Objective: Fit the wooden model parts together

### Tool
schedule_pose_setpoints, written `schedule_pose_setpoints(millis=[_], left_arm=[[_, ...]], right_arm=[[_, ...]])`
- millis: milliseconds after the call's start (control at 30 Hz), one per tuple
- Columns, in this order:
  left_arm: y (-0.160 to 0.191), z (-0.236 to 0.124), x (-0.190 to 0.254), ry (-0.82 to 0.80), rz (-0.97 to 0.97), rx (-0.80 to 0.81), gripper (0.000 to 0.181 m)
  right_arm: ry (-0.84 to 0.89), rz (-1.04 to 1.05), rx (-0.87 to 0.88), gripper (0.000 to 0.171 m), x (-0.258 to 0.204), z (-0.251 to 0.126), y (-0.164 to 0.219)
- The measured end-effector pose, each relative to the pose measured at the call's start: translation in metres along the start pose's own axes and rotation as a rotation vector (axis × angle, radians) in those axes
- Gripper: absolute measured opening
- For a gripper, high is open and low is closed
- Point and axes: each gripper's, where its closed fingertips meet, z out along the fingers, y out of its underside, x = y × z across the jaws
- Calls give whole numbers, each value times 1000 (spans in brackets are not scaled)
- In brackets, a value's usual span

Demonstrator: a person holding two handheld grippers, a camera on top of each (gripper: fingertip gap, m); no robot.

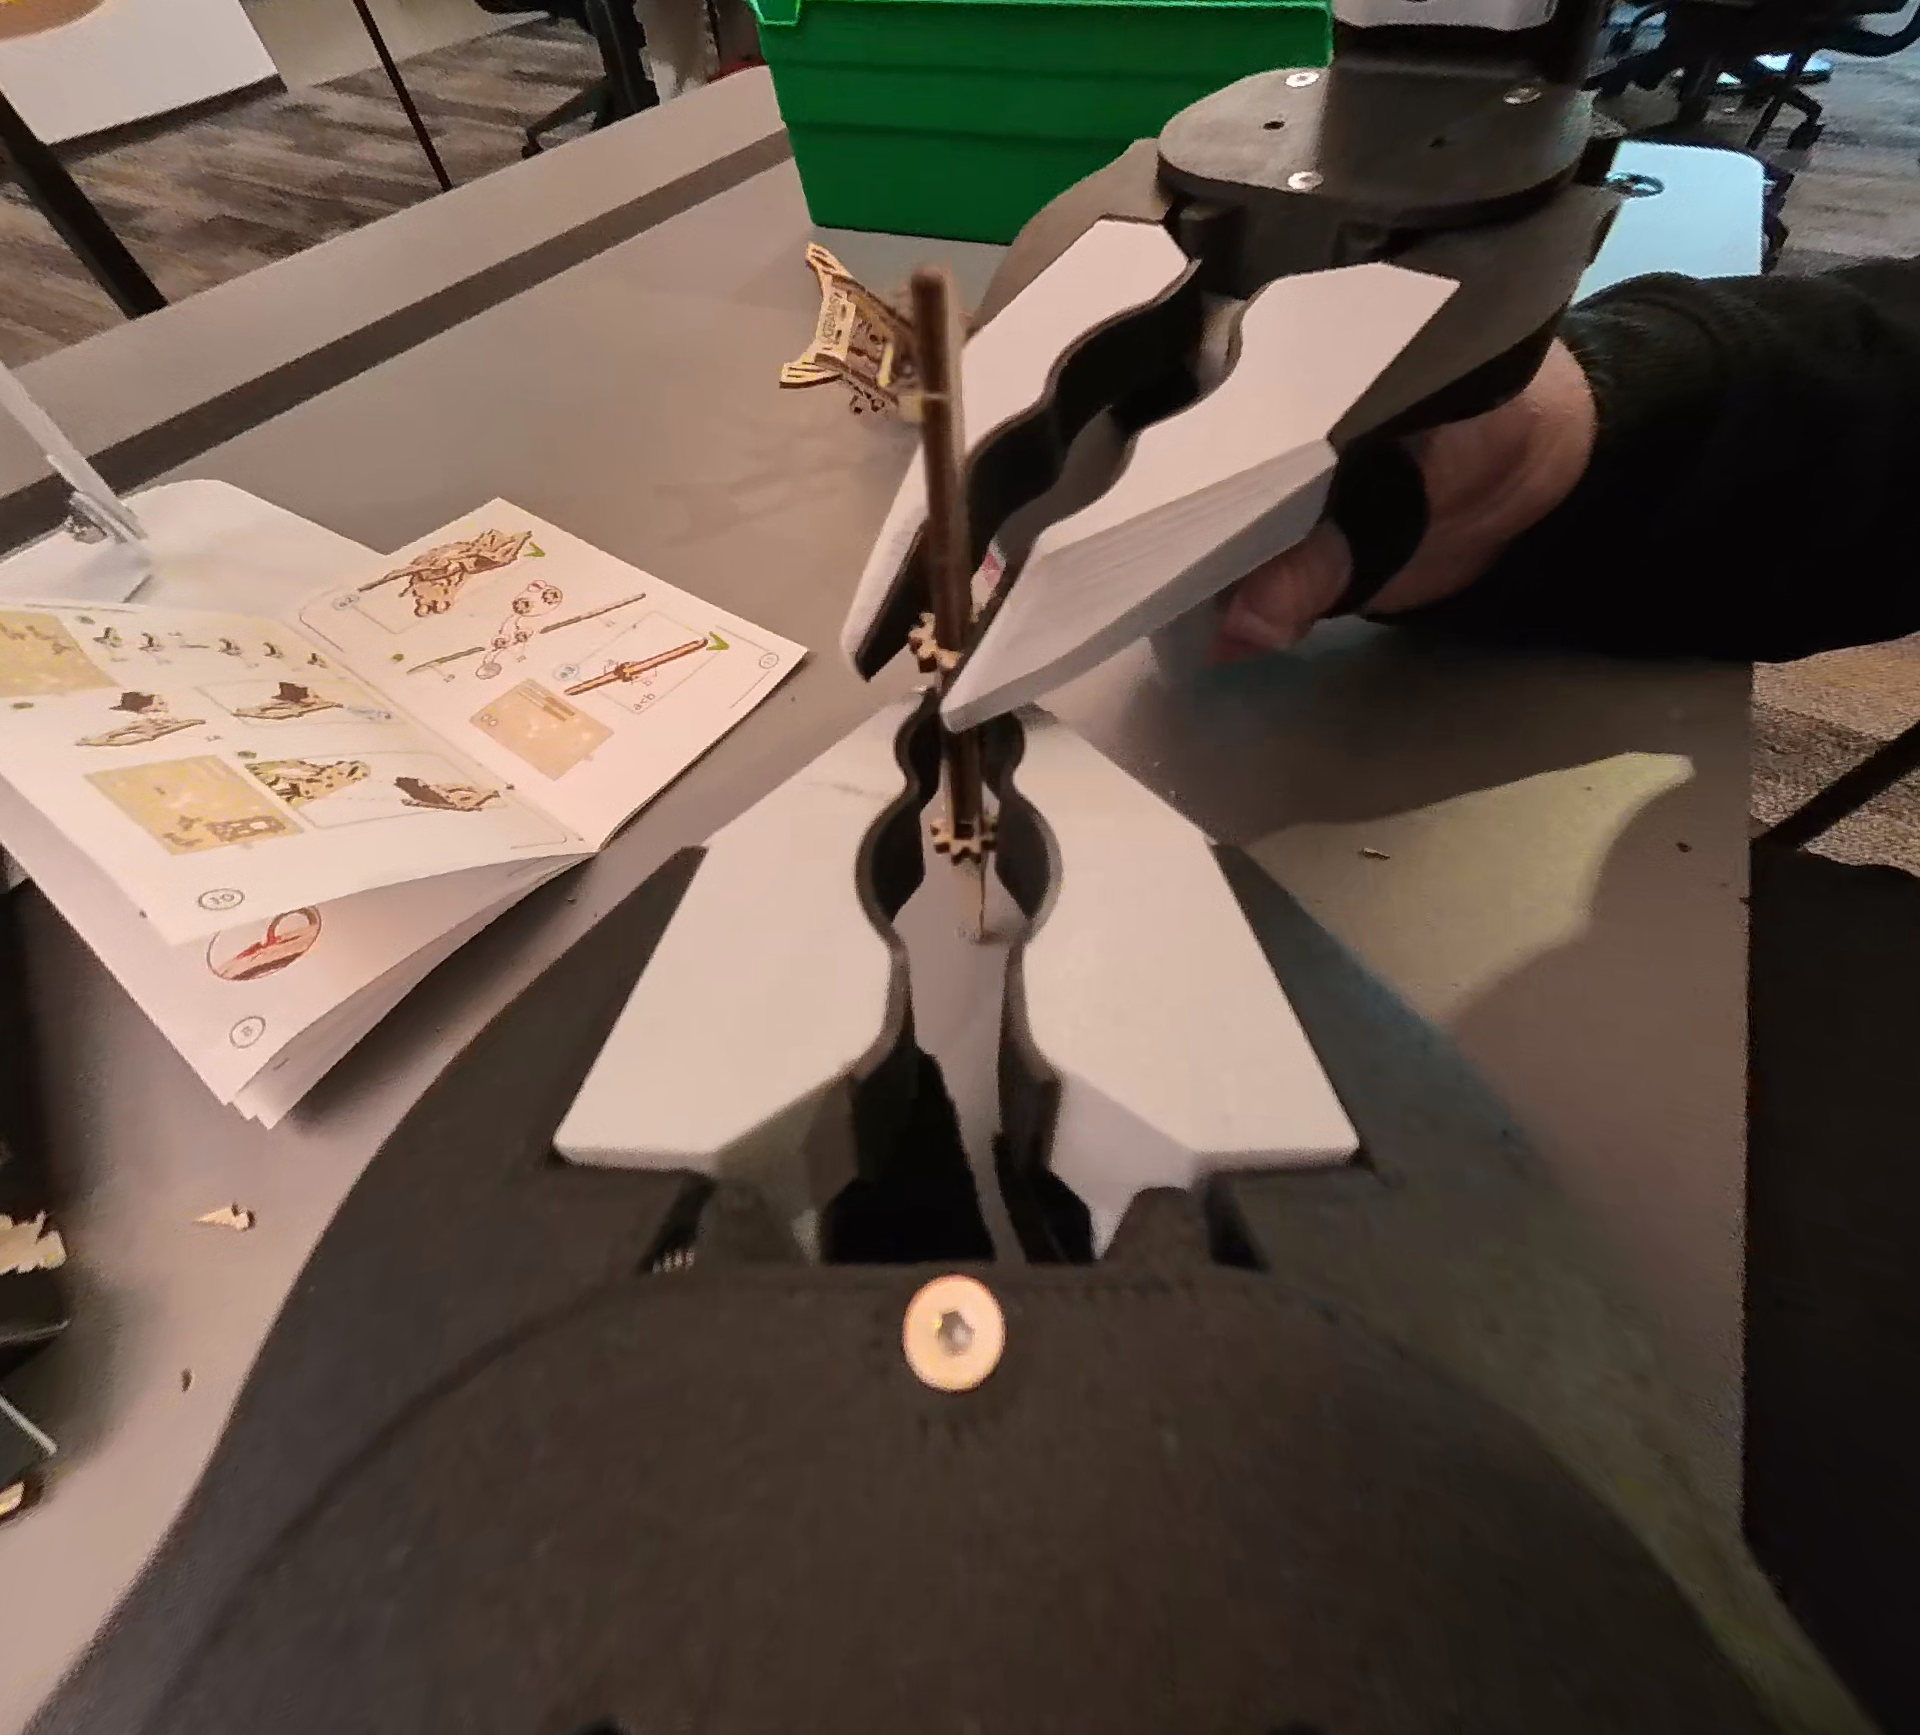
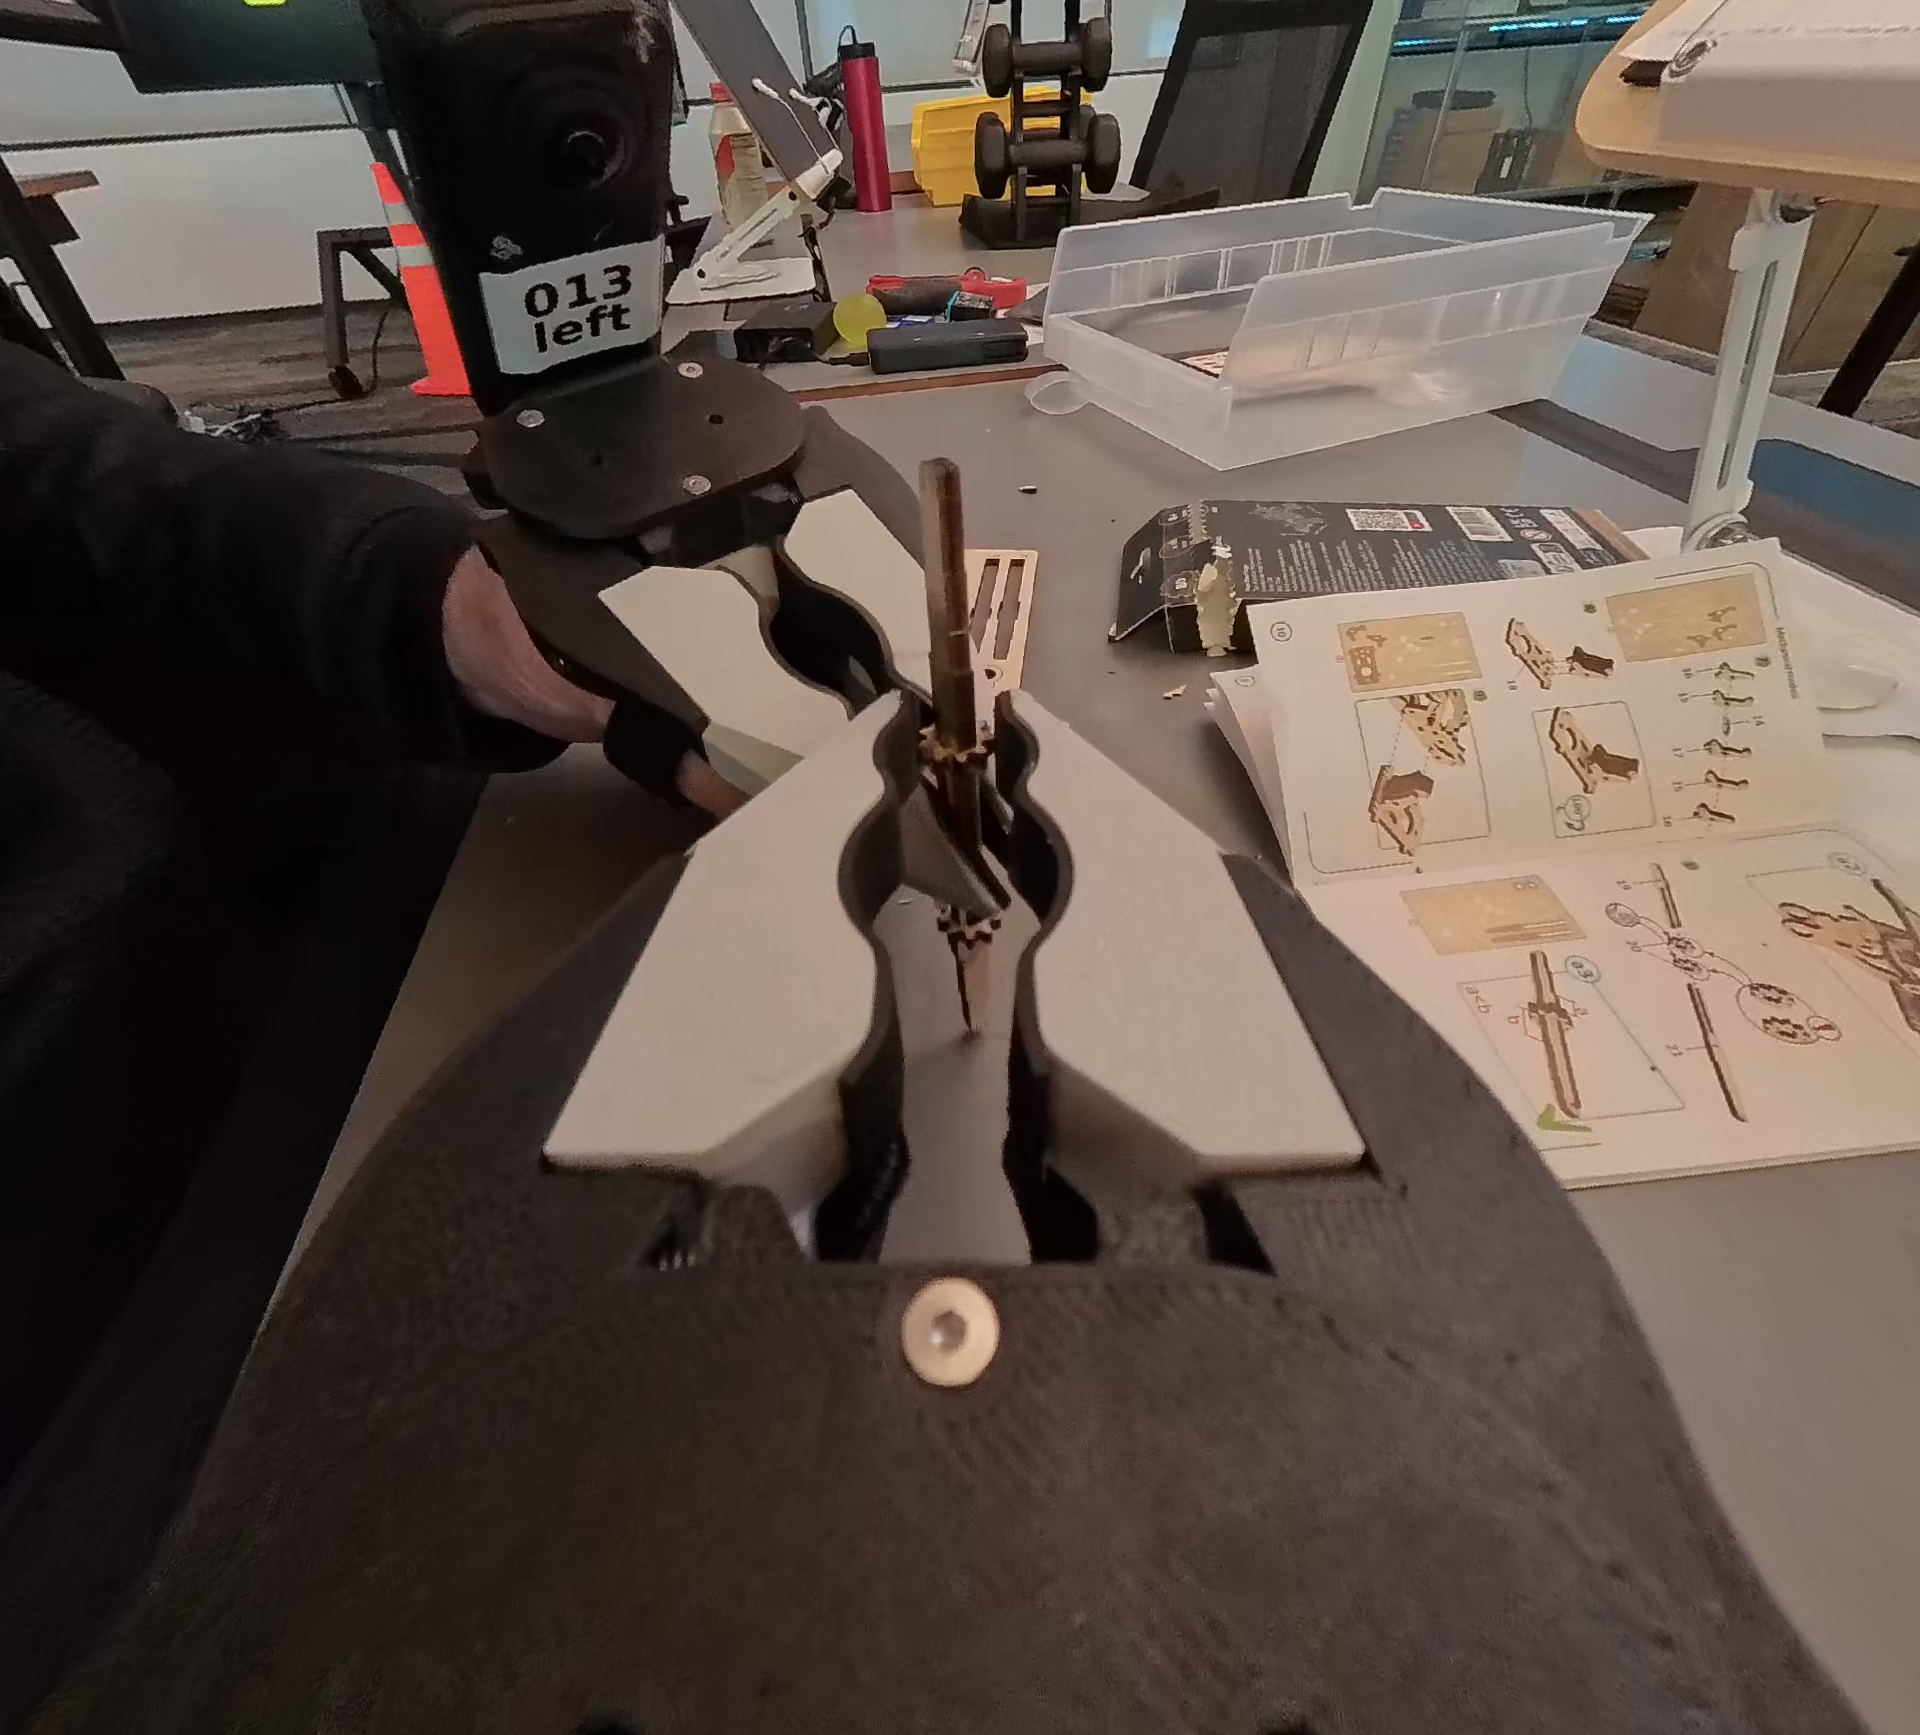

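wooden rod (image 1: 943, 480) stands near upright on the grey table (image 1: 582, 397), pinched by both tools.

the rod's thin lower tip touches the table; two small pale toothed gears sit on it, an upper gear (image 1: 932, 646) and a lower gear (image 1: 961, 838). the left tool (image 1: 961, 755) is closed on the rod between the gears, and the right tool (image 1: 920, 662), coming in from 2 o'clock in the left wrist view, is closed on the rod at the upper gear. an open instruction booklet (image 1: 343, 729) lies at 9 o'clock, a part-built wooden model piece (image 1: 847, 335) just behind the rod at 12 o'clock, a green bin (image 1: 997, 85) beyond it. in the right wrist view a clear plastic bin (image 2: 1320, 314) sits at 1 o'clock and a dark flattened box (image 2: 1351, 553) nearer.
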Motion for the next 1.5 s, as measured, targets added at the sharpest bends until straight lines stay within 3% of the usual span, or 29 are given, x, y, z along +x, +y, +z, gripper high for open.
schedule_pose_setpoints(millis=[400,733,867,1500], left_arm=[[-4,1,1,2,67,-17,4],[-4,0,3,-117,333,-103,4],[-5,-1,1,-135,350,-98,5],[-1,-1,-6,-230,531,-231,4]], right_arm=[[6,-65,-15,12,0,-6,0],[10,-178,-2,21,-8,-20,-3],[66,-268,-35,14,-8,-17,-2],[47,-186,-22,11,-4,-17,3]])
